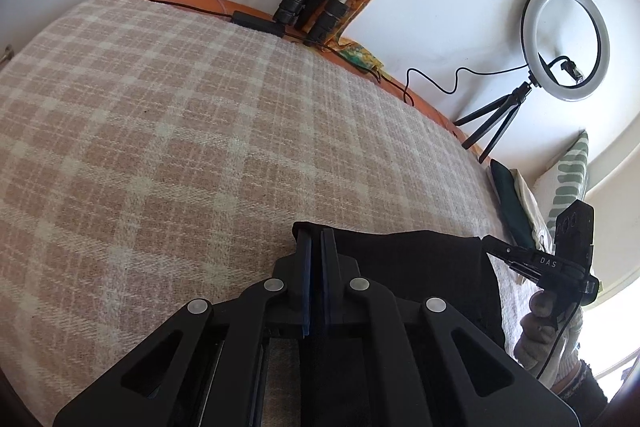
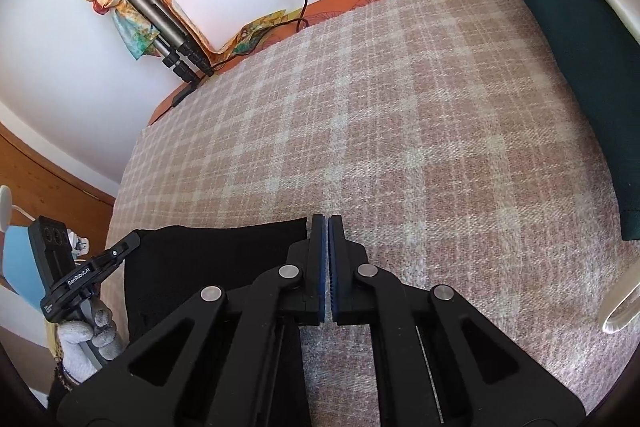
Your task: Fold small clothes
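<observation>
Garment, black, pinched at both corners on bed: left gripper & right gripper fingers closed; keep edge taut, level.

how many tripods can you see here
2: a folded grey tripod leaning on the wall behind the bed, and a small black one under the ring light. Others may be hidden.

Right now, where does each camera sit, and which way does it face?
Left wrist: on the left gripper, looking along its fingers over the pink checked blanket toward the white ring light; right gripper and hand show.
Right wrist: on the right gripper, facing the same blanket; left gripper and gloved hand show.
Shared: the black cloth, pinched at opposite corners.
</observation>
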A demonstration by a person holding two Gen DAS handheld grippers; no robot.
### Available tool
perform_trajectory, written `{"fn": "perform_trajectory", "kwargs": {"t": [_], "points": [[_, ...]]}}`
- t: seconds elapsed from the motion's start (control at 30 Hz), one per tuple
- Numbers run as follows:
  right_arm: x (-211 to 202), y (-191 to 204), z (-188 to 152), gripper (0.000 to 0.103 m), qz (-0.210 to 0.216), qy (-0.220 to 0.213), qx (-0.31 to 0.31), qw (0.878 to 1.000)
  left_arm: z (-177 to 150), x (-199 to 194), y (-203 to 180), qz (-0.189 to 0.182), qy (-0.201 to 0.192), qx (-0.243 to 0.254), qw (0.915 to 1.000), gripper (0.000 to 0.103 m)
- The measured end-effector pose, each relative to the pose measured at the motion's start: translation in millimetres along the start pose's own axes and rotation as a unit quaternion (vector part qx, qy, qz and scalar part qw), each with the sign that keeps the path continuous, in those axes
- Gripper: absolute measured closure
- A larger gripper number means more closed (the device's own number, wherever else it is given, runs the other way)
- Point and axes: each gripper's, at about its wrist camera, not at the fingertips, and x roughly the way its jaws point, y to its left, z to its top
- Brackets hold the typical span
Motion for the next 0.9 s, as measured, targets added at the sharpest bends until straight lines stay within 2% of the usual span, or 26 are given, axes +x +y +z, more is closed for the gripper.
{"fn": "perform_trajectory", "kwargs": {"t": [0.13, 0.2, 0.23, 0.27, 0.37, 0.6, 0.8, 0.9], "points": [[-21.4, -5.6, 1.1, 0.099, 0.012, -0.008, 0.005, 1.000, 2.2, -18.7, 3.4, 0.012, -0.007, 0.003, 0.9999, 0.096], [-32.5, -6.7, -2.8, 0.085, 0.019, -0.007, 0.007, 1.000, 0.1, -31.4, 6.6, 0.006, -0.008, -0.005, 0.9999, 0.093], [-38.6, -6.4, -6.3, 0.069, 0.020, -0.011, 0.007, 1.000, -2.2, -37.4, 8.1, 0.000, -0.007, -0.011, 0.9999, 0.088], [-44.9, -7.0, -10.2, 0.058, 0.022, -0.016, 0.008, 1.000, -5.2, -43.6, 10.2, -0.006, -0.006, -0.016, 0.9998, 0.077], [-59.2, -6.2, -25.6, 0.057, 0.040, -0.009, 0.012, 0.999, -16.1, -61.8, 15.4, -0.024, -0.010, -0.031, 0.9992, 0.057], [-80.8, -6.8, -74.6, 0.057, 0.062, 0.032, 0.028, 0.997, -29.9, -75.3, 24.0, -0.060, 0.009, -0.072, 0.9956, 0.057], [-86.6, -5.9, -111.9, 0.057, 0.078, 0.068, 0.040, 0.994, -45.5, -65.5, 19.3, -0.070, 0.044, -0.066, 0.9944, 0.056], [-84.5, -9.4, -129.0, 0.057, 0.095, 0.088, 0.059, 0.990, -46.1, -57.9, 17.9, -0.059, 0.050, -0.057, 0.9953, 0.056]]}}
